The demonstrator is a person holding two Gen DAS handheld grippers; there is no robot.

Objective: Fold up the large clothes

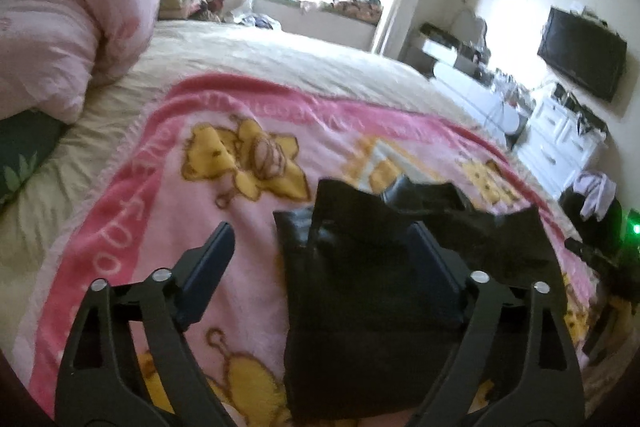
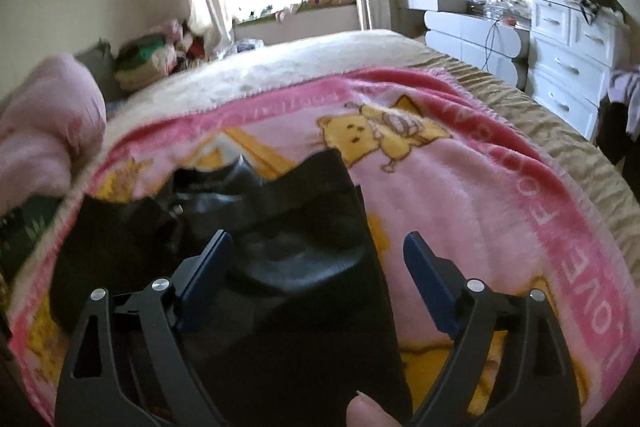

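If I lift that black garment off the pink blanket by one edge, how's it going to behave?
The black garment looks floppy: its far edge lies crumpled and uneven, so it would likely droop and unfold. Its surface has a leathery sheen, so it may be heavier than plain cloth and could slip. The fuzzy pink blanket might drag on it.

The black garment [image 1: 360, 291] lies in a heap on the pink blanket [image 1: 160, 227], and the blanket to either side of it is bare and passable. Beyond the garment the cream bed [image 1: 280, 63] is open as far as the window end. Left of the garment a pink duvet [image 1: 68, 27] bulks up (it blocks that side).
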